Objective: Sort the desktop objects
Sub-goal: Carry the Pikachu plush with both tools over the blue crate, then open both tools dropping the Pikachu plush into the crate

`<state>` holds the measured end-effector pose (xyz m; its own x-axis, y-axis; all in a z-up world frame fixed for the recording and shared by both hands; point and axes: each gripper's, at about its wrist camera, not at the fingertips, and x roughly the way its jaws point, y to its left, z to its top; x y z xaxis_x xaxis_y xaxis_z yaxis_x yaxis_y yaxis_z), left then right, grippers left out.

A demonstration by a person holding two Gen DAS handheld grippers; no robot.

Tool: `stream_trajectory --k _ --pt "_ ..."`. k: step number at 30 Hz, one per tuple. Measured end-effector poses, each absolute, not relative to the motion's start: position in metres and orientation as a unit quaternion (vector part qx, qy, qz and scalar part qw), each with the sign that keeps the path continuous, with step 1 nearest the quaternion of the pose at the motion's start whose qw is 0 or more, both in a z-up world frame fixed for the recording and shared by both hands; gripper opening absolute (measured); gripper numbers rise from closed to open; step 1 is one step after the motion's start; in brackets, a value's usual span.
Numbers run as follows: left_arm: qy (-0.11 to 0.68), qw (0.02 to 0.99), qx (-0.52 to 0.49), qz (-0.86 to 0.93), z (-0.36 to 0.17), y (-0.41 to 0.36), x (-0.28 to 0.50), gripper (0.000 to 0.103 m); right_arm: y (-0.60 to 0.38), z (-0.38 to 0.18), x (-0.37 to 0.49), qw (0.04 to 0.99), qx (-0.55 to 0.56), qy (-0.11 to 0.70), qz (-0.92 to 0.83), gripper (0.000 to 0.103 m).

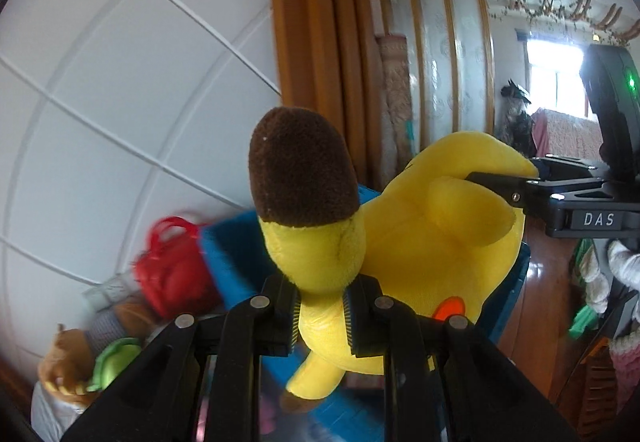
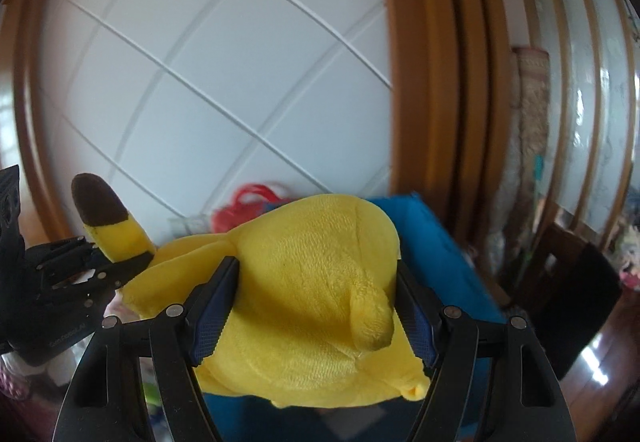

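A yellow plush toy [image 1: 424, 226] with brown-tipped ears hangs in the air, held from both sides. My left gripper [image 1: 320, 316] is shut on one of its ears, just below the brown tip [image 1: 300, 174]. My right gripper [image 2: 316, 306] is clamped wide around the toy's round yellow body [image 2: 304, 282], its blue pads pressing both flanks. In the left wrist view the right gripper [image 1: 500, 184] comes in from the right onto the toy. The right wrist view shows the left gripper [image 2: 100, 262] at the ear [image 2: 108, 226].
A blue bin [image 2: 432, 242] sits below and behind the toy, with a red bag [image 1: 172, 270] beside it. Other soft toys [image 1: 76, 362] lie at lower left. A white panelled wall [image 1: 120, 82], a wooden door frame [image 1: 320, 22] and a dark chair [image 2: 576, 294] stand around.
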<state>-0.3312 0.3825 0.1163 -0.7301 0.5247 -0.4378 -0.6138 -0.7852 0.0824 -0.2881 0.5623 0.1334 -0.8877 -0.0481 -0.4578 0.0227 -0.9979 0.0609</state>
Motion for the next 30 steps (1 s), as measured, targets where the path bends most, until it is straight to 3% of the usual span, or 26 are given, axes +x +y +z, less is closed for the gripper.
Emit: stream_trajectory --k 7,14,21,23,24,25,26,28,30 --pt "0.132 0.319 -0.276 0.897 0.061 0.477 -0.378 0.017 0.659 0.073 -0.321 0.013 0.299 -0.065 -0.952 0.074" --pt "0.137 0.309 -0.363 0.868 0.011 0.494 -0.394 0.018 0.683 0.011 -0.340 0.037 0.362 -0.079 -0.928 0.074" --pt "0.178 0.327 -0.426 0.825 -0.021 0.509 -0.376 0.024 0.671 0.007 -0.338 0.073 0.367 -0.066 -0.925 0.074" --pt "0.188 0.317 -0.400 0.839 -0.015 0.508 -0.365 0.026 0.665 0.010 -0.333 0.077 0.357 -0.065 -0.929 0.079" --pt "0.186 0.315 -0.383 0.848 -0.008 0.505 -0.359 0.028 0.664 0.011 -0.330 0.073 0.353 -0.064 -0.931 0.090" --pt "0.180 0.316 -0.378 0.851 -0.003 0.502 -0.356 0.039 0.662 0.012 -0.327 0.070 0.349 -0.063 -0.933 0.095" --pt "0.176 0.316 -0.373 0.854 0.000 0.498 -0.352 0.058 0.660 0.014 -0.323 0.067 0.344 -0.063 -0.934 0.099" --pt "0.179 0.309 -0.355 0.864 0.005 0.489 -0.345 0.081 0.658 0.016 -0.317 0.061 0.336 -0.065 -0.938 0.099" --pt "0.181 0.301 -0.338 0.873 0.008 0.479 -0.337 0.082 0.656 0.017 -0.311 0.056 0.327 -0.068 -0.941 0.102"
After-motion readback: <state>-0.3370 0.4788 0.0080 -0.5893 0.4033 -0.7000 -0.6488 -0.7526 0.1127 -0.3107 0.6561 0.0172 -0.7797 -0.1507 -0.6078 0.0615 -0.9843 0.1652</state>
